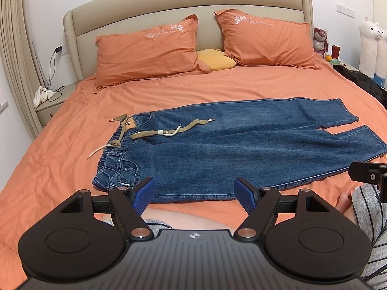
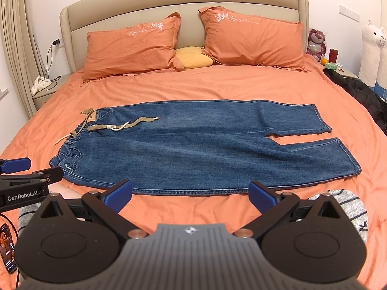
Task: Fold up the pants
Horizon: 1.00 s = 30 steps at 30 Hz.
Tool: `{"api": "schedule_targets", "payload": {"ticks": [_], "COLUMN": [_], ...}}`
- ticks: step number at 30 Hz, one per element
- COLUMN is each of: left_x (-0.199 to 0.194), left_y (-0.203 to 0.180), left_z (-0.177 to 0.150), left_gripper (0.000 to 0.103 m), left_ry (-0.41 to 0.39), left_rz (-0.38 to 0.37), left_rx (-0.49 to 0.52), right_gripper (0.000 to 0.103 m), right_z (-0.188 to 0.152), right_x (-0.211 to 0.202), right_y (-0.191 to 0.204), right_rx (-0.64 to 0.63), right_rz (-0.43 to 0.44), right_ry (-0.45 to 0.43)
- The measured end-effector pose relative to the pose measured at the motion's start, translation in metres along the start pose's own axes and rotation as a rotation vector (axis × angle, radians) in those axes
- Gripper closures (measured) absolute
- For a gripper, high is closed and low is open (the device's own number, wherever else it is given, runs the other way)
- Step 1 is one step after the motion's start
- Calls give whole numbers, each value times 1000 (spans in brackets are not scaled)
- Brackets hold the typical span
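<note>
Blue denim pants (image 1: pixel 229 149) lie flat across the orange bed, waistband at the left, both legs pointing right; they also show in the right wrist view (image 2: pixel 193 149). A khaki drawstring belt (image 1: pixel 169 130) lies over the waist. My left gripper (image 1: pixel 194 193) is open and empty, just above the near edge of the pants by the waist. My right gripper (image 2: pixel 191 193) is open and empty, just short of the near edge of the near leg. The left gripper's side shows at the left of the right wrist view (image 2: pixel 26 176).
Two orange pillows (image 2: pixel 130 48) and a yellow cushion (image 2: pixel 193 58) lie at the headboard. A black jacket (image 2: pixel 362 91) hangs over the right bed edge. Nightstands stand on both sides. A phone (image 2: pixel 7 249) lies near the person's knees, in striped trousers (image 2: pixel 338 207).
</note>
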<state>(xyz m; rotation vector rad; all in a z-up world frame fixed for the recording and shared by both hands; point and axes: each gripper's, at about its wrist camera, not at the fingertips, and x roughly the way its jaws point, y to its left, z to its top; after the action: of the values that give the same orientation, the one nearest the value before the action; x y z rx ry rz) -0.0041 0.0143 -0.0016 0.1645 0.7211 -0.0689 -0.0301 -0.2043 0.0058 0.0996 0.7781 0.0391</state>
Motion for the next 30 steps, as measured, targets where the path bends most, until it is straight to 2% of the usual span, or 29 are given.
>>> {"api": "schedule_targets", "payload": {"ticks": [14,19,21,24,30], "left_x": [1,7,11,22,67], "left_y": [0,5,12,32,83], "left_z": [-1,0,6,24,74], "left_gripper": [16,17,18,26,27], "left_ry": [1,17,13,11,11], "left_rz": [-3,-18,-25,-41,-65], "left_rx": [-2,5,15,19,7], "right_gripper": [5,5,5,5,5], "right_z": [-1,0,4,15,53], "right_x": [0,7,11,15,37], "right_y": [-1,-9,-16,-38,-88], "right_rx": [4,14,16,19,-40], "right_rz": [2,30,46,67,51], "right_ry": [7,36,21,-28,-134]}}
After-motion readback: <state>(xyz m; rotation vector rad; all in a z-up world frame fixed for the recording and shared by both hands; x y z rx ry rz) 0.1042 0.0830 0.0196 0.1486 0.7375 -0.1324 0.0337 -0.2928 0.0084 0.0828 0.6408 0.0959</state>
